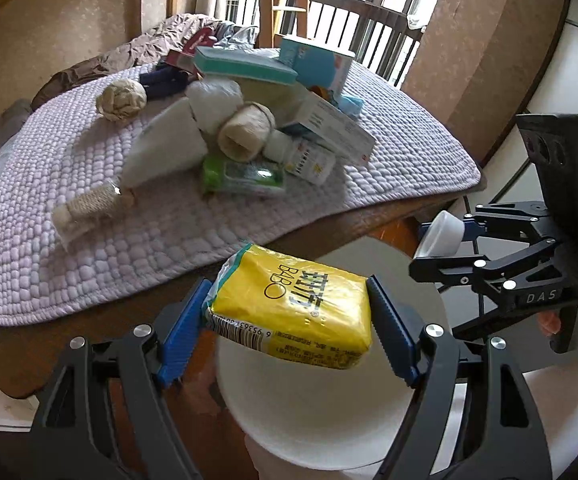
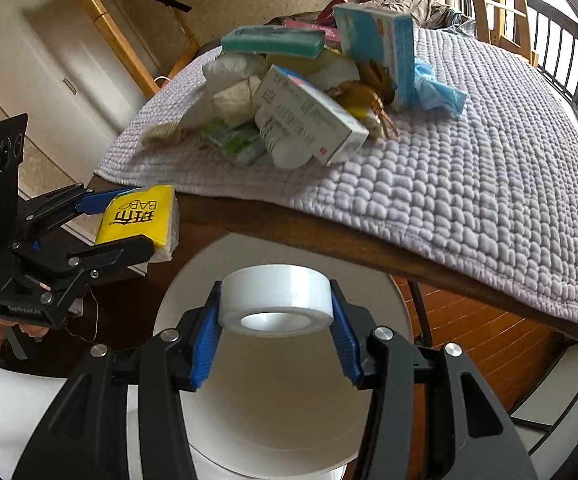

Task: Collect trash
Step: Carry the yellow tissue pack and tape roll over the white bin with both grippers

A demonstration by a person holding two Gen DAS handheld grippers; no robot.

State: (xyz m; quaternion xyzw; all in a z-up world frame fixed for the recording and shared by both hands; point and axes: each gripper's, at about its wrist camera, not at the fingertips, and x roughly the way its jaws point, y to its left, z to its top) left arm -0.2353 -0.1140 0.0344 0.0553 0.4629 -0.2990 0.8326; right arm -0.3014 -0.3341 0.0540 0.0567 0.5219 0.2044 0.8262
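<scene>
The jaws of the left gripper [image 1: 289, 316] are closed on a yellow tissue pack [image 1: 295, 302], its blue pads pressed against the pack's two short ends. The jaws of the right gripper [image 2: 275, 330] are closed on a roll of clear tape [image 2: 277, 300], one blue pad on each side of the roll, the hole of the roll facing the camera.

Both things hang in the air above a white bin [image 2: 273, 412] whose round open mouth lies right under the two grippers. The bin stands on the floor just beside the edge of the surface [image 2: 329, 240], a wooden table covered by a pale quilted mat [image 2: 469, 200].

In the left wrist view the right gripper [image 1: 441, 240] shows at the right, tape between its pads, a hand [image 1: 569, 316] on its handle. In the right wrist view the left gripper [image 2: 129, 224] shows at the left with the yellow pack, over the left rim of the bin.

The rest of the trash sits in a pile [image 1: 249, 120] on the mat, well apart from the grippers: a teal box [image 1: 245, 64] on top, a white and blue carton [image 1: 321, 64], a long white box [image 2: 309, 112] leaning on a white bottle [image 2: 285, 148], a green wipes pack [image 1: 245, 174], a paper roll [image 1: 245, 132], and a crumpled paper ball [image 1: 121, 98] off to the left. A twine-wrapped roll [image 1: 89, 208] lies alone nearer the edge.
</scene>
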